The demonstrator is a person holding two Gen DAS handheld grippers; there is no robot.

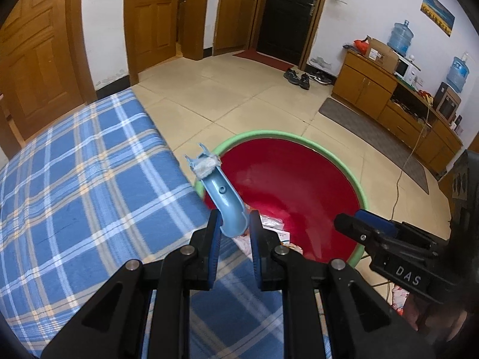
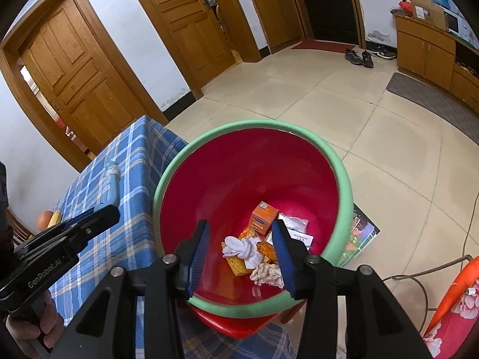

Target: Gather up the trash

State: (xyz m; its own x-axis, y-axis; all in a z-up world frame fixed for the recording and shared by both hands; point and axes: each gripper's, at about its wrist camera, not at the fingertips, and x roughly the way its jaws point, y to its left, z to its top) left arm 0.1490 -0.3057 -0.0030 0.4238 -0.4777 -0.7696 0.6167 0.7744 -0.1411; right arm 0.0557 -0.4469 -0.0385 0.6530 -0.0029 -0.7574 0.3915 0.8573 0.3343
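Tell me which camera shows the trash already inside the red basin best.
Right wrist view: it looks down into the red basin, showing the orange box and white sock. The left wrist view catches only scraps behind the left gripper.

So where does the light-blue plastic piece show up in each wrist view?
Left wrist: light-blue plastic piece at centre, gripped by the left gripper, beside the basin's rim.
Right wrist: at left, above the plaid cloth, blurred.
Shared landmark: green-rimmed red basin.
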